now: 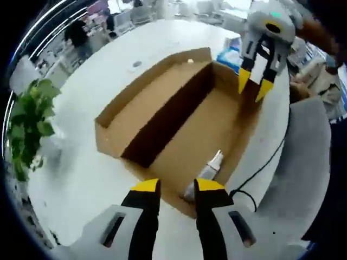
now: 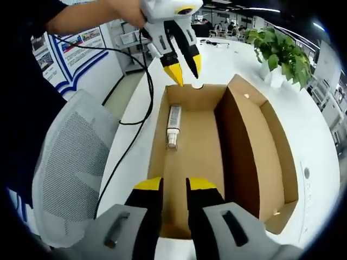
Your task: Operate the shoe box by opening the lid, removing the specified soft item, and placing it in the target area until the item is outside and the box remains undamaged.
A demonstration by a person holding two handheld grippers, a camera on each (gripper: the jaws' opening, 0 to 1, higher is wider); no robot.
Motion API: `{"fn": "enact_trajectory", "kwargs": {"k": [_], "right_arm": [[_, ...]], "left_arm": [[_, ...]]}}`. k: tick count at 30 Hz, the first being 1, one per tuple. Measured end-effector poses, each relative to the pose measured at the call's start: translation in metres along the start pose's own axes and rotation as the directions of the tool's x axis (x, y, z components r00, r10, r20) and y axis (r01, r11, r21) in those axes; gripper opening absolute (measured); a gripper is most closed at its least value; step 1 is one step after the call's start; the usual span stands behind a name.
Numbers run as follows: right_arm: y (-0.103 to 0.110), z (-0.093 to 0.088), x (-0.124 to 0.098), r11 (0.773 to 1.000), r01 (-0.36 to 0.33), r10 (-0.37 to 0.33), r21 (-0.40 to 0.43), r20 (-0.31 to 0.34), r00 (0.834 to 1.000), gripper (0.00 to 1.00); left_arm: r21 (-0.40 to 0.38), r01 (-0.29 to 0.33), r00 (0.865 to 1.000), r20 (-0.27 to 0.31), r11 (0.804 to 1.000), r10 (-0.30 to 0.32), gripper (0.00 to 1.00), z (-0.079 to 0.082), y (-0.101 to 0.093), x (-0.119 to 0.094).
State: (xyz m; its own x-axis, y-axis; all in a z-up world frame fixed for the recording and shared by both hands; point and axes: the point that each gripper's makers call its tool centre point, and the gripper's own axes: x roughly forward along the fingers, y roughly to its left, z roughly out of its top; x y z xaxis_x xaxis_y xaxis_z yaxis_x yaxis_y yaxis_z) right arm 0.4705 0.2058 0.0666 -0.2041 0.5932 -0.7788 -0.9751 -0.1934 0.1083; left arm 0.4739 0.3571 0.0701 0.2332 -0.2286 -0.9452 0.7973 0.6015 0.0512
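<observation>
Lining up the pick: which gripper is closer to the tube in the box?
The left gripper, hovering over the box end where the tube lies; the right gripper hangs over the opposite end.

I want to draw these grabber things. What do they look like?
Each gripper is light grey plastic with two black fingers ending in pointed yellow tips. The left gripper and right gripper both have dark slots in their grey bodies. A thin black cable trails from the left one. The right gripper has a small green light on top. The person wears a dark sleeve.
</observation>
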Motion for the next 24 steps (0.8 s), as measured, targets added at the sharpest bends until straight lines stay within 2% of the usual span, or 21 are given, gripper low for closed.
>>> {"fn": "enact_trajectory", "kwargs": {"k": [1,2,6,7,8,12,13,16,17,21,22,23,24], "right_arm": [[0.000,0.001,0.000,1.000,-0.003,0.003,0.005,0.006,1.000,0.15],[0.000,0.001,0.001,1.000,-0.005,0.005,0.010,0.010,1.000,0.15],[-0.002,0.000,0.001,1.000,-0.011,0.011,0.026,0.019,1.000,0.15],[-0.002,-0.001,0.001,1.000,-0.011,0.011,0.029,0.020,1.000,0.15],[-0.003,-0.002,0.001,0.999,-0.012,0.011,0.031,0.023,1.000,0.15],[-0.004,-0.005,0.002,0.999,-0.015,0.013,0.051,0.026,1.000,0.15],[-0.004,-0.006,0.002,0.998,-0.016,0.015,0.055,0.027,1.000,0.15],[-0.005,-0.009,0.003,0.998,-0.017,0.015,0.067,0.026,1.000,0.14],[-0.005,-0.010,0.003,0.997,-0.017,0.015,0.073,0.028,0.999,0.15],[-0.006,-0.011,0.005,0.995,-0.018,0.015,0.093,0.034,0.999,0.15],[-0.006,-0.011,0.005,0.995,-0.019,0.016,0.094,0.033,0.999,0.15],[-0.006,-0.011,0.006,0.995,-0.019,0.016,0.094,0.032,0.999,0.15],[-0.007,-0.011,0.007,0.995,-0.020,0.017,0.096,0.031,0.999,0.15]], "left_arm": [[0.032,0.028,0.999,-0.024,0.999,-0.027,0.25,-0.002,-0.005,0.003],[0.108,0.091,0.996,-0.031,0.990,-0.088,0.25,-0.002,-0.015,0.010],[0.173,0.179,0.981,-0.108,0.969,-0.162,0.23,-0.012,-0.020,0.025],[0.211,0.184,0.978,-0.131,0.960,-0.159,0.23,-0.016,-0.017,0.031],[0.232,0.226,0.970,-0.142,0.946,-0.197,0.23,-0.017,-0.021,0.034],[0.264,0.268,0.959,-0.165,0.927,-0.230,0.24,-0.019,-0.020,0.042],[0.300,0.276,0.956,-0.181,0.913,-0.230,0.24,-0.021,-0.018,0.046],[0.308,0.299,0.947,-0.213,0.903,-0.240,0.24,-0.025,-0.016,0.053],[0.322,0.327,0.939,-0.221,0.888,-0.266,0.24,-0.026,-0.020,0.056],[0.343,0.356,0.927,-0.245,0.869,-0.283,0.24,-0.029,-0.023,0.066],[0.348,0.366,0.923,-0.253,0.863,-0.290,0.24,-0.029,-0.024,0.067],[0.347,0.397,0.912,-0.256,0.850,-0.321,0.24,-0.029,-0.031,0.067],[0.347,0.399,0.911,-0.259,0.849,-0.322,0.24,-0.029,-0.031,0.069]]}}
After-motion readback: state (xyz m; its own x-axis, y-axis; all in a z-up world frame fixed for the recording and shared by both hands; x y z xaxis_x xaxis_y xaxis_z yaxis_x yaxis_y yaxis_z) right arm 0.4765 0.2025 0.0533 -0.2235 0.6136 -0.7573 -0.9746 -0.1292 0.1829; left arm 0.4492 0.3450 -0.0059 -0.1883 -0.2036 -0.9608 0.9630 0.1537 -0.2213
